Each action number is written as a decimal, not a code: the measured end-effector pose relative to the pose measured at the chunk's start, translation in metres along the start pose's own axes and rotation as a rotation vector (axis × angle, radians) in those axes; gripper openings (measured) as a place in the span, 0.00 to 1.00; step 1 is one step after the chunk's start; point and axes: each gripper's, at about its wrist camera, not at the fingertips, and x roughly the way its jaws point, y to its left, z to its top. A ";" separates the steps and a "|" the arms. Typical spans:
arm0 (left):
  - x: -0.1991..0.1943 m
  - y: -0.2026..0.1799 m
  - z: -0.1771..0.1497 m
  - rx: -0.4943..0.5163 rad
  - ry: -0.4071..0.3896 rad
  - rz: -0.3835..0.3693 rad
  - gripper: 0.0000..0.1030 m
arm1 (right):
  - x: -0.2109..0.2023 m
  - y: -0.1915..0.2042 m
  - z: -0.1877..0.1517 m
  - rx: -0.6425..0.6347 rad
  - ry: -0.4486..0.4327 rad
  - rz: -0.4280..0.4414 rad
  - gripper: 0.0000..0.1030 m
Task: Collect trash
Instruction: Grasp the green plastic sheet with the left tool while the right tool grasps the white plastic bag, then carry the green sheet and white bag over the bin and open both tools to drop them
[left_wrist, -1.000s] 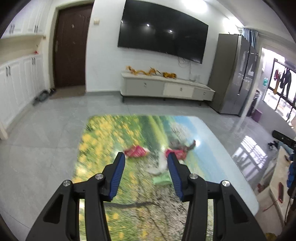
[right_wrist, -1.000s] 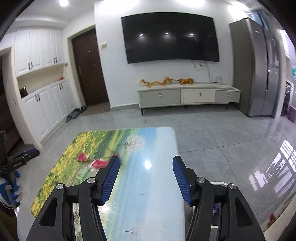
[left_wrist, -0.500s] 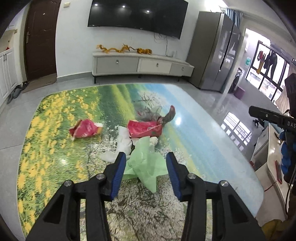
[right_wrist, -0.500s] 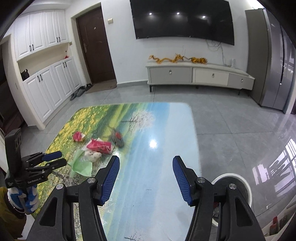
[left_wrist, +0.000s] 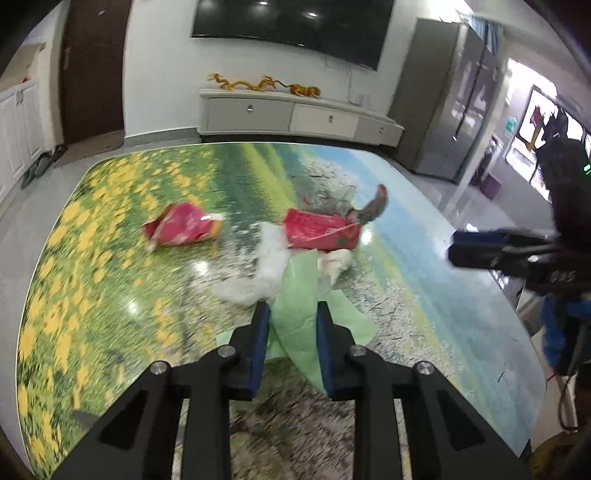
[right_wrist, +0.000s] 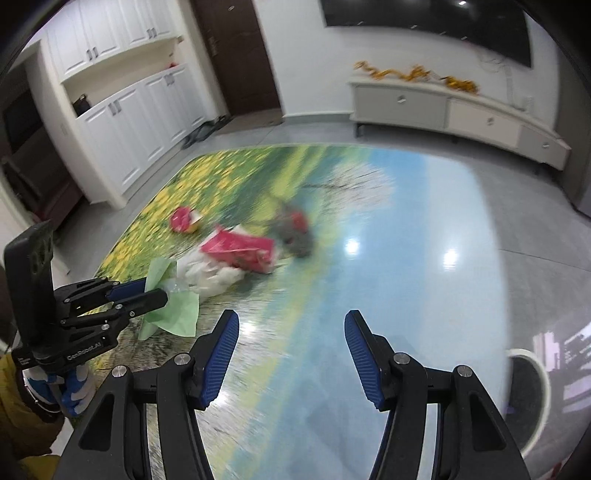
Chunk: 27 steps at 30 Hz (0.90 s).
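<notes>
I am holding my left gripper (left_wrist: 290, 319) down at the near edge of the litter pile, and its jaws have just been closing on the pale green paper sheet (left_wrist: 301, 291); the blue pads are now squeezing a bunched fold of it between them. From the right wrist view the same gripper (right_wrist: 155, 293) is biting into that green sheet (right_wrist: 173, 314) at the left side of the table. My right gripper (right_wrist: 291, 345) is hovering over the bare blue part of the glossy landscape-print tabletop (right_wrist: 406, 229), its jaws standing apart with nothing between them. Just beyond the green sheet, crumpled white tissue (left_wrist: 271, 260) is lying against it, and a flattened red packet (left_wrist: 321, 232) is sitting right behind the tissue. A second red wrapper (left_wrist: 181, 229) is lying apart to the left. A dark, blurred scrap (left_wrist: 373, 206) is resting at the far end of the red packet.
</notes>
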 end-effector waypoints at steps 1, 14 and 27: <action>-0.006 0.007 -0.003 -0.020 -0.010 -0.001 0.22 | 0.008 0.004 0.002 -0.005 0.014 0.023 0.56; -0.036 0.068 -0.009 -0.177 -0.113 0.022 0.22 | 0.080 0.040 0.033 -0.050 0.123 0.164 0.41; -0.055 0.057 -0.005 -0.168 -0.154 0.006 0.22 | 0.041 0.050 0.016 -0.107 0.098 0.146 0.11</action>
